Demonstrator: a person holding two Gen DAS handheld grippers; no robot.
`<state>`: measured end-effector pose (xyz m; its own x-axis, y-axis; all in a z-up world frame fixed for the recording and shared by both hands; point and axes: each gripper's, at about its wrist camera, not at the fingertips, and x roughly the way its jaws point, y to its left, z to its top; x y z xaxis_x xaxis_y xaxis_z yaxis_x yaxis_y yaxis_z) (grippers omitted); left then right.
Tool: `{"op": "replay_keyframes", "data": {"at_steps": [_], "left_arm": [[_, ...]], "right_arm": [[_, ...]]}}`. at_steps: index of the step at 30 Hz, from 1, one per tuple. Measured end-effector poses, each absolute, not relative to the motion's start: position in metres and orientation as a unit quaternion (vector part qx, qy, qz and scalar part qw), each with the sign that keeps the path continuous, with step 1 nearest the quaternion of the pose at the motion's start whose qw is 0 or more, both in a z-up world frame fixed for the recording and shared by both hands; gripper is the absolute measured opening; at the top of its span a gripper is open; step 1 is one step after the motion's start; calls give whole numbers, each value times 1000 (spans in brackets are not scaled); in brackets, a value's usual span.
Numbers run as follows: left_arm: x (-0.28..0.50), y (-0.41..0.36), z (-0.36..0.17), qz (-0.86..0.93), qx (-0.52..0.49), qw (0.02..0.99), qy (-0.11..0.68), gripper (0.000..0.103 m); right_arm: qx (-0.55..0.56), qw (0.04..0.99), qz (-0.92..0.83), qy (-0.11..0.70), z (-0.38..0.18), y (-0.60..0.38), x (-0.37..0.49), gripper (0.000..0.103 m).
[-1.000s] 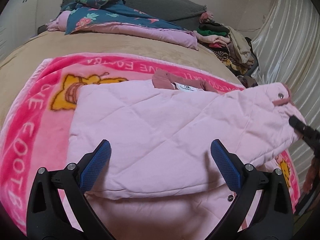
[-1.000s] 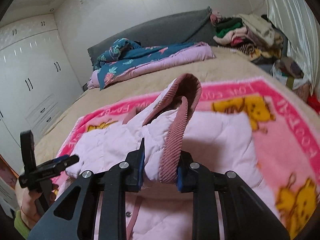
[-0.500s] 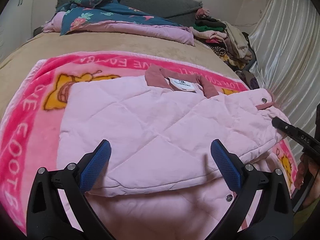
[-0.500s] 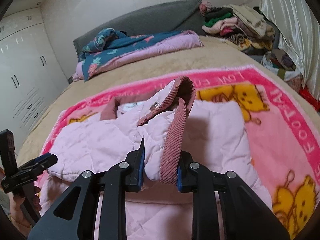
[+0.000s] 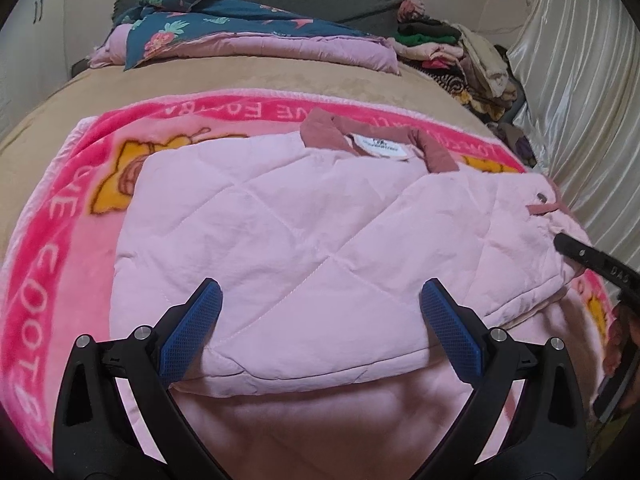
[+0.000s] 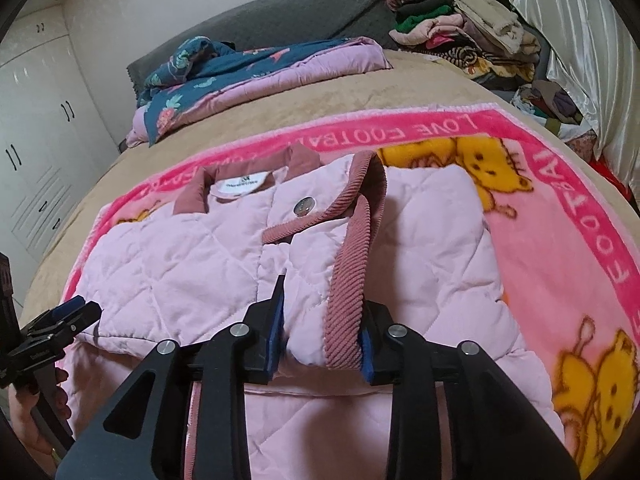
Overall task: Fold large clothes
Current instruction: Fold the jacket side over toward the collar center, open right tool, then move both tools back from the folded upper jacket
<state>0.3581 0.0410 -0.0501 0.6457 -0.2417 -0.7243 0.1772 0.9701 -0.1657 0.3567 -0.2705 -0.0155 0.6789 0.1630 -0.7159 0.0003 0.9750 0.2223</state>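
Lying folded on the blanket [image 5: 60, 216] over the bed [image 6: 320, 92], one jacket [image 5: 304, 240] hides its front. Left gripper [image 5: 320, 320] fingers spread, empty; right gripper [image 6: 322, 322] fingers opening around the cuff [image 6: 352, 264], their tips buried in fabric.

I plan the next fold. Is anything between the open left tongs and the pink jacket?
Nothing visible. The left tongs hang open directly over the pink jacket, with only bare quilted fabric between the fingers.
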Motion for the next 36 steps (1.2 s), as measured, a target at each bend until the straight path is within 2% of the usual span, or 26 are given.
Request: {"op": "replay_keyframes", "data": {"at_steps": [2, 9, 16, 24, 34, 36], "left_arm": [[359, 40, -53, -113, -37, 905, 408, 94], [360, 40, -58, -112, -34, 904, 412, 94], [361, 40, -64, -112, -36, 901, 417, 94], [364, 40, -68, -115, -39, 897, 424, 94], [363, 40, -69, -116, -41, 896, 426, 94], [363, 40, -70, -115, -39, 896, 426, 94]], "right_arm": [[95, 909, 42, 404, -17, -270, 356, 37], [33, 921, 38, 385, -2, -253, 344, 70], [0, 938, 59, 340, 28, -235, 333, 83], [-11, 932, 95, 350, 33, -211, 342, 84], [-36, 892, 105, 437, -22, -193, 371, 84], [-42, 887, 105, 448, -32, -191, 375, 87]]}}
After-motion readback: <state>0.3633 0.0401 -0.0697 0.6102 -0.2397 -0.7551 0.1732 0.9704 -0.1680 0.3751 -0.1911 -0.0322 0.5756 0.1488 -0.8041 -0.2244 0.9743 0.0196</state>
